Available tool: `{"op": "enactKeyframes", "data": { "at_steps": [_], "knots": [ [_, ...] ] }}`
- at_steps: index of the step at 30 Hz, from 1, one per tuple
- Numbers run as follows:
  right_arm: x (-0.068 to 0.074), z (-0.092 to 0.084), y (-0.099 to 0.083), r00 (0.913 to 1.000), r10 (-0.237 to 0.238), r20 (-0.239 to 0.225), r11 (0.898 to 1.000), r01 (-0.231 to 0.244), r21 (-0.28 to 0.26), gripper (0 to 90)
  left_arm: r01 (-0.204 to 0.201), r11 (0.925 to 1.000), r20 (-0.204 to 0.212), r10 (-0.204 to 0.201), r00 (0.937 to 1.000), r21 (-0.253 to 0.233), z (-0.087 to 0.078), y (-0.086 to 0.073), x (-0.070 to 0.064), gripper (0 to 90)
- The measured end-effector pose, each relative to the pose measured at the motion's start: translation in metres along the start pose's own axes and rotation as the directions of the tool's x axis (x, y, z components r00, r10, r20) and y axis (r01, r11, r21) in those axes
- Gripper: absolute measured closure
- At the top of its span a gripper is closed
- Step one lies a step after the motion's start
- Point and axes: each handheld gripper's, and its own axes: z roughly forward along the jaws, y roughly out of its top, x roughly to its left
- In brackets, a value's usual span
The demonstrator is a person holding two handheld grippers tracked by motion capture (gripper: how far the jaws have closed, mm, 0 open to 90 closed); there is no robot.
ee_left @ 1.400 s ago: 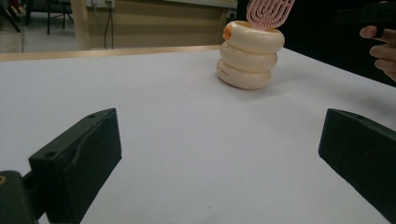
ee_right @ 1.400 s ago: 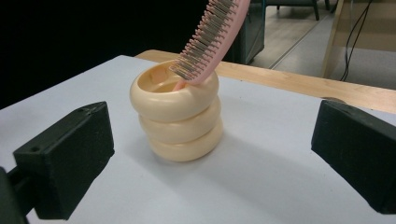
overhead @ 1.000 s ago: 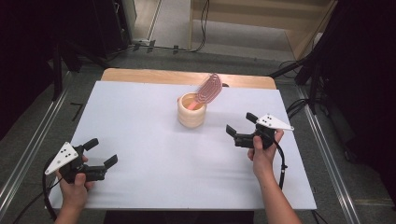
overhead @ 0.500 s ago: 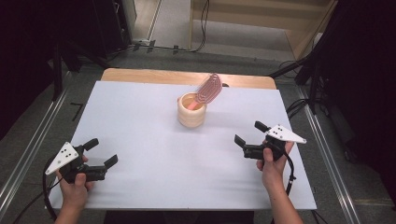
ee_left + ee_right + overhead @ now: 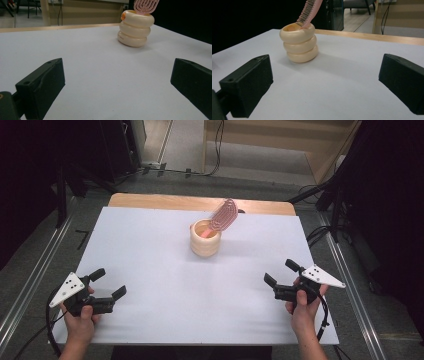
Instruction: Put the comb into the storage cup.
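Pink comb (image 5: 223, 214) standing handle-down in cream ringed holder (image 5: 205, 239), long axis tilted up and away toward the table's wooden far edge (image 5: 150, 201); holder on white tabletop (image 5: 150, 250), nearer that far edge than the near one. Right gripper (image 5: 280, 279) near-right of holder, left gripper (image 5: 110, 282) near-left, both well apart from it, right perhaps slightly nearer; jaws of both spread wide, holding nothing

This looks like a lab or recording room: a bench (image 5: 150, 245) under a plain white sheet, metal rails (image 5: 30, 285) along its side edges, loose cables (image 5: 217, 150) on the grey floor (image 5: 260, 162) beyond its far edge, dark curtains (image 5: 30, 170) around.
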Motion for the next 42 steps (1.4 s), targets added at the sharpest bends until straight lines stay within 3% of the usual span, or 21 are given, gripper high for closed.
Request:
{"op": "enactKeyframes", "data": {
  "at_steps": [20,27,42],
  "knots": [
    [-0.025,-0.039,-0.022,0.9989,0.021,0.042,1.000,-0.020,-0.008,0.0,0.002,1.0000,0.002,-0.002,1.0000,0.000,0.000,0.000,0.000,0.0],
    [-0.029,-0.045,-0.028,0.9984,0.002,0.057,1.000,-0.002,-0.003,0.0,0.002,1.0000,0.003,-0.002,1.0000,-0.001,0.000,0.000,0.000,0.0],
    [-0.039,-0.059,-0.041,0.9979,0.013,0.064,1.000,-0.013,0.006,0.0,0.001,1.0000,0.005,-0.001,1.0000,-0.004,0.000,0.000,0.000,0.0]
  ]
}}
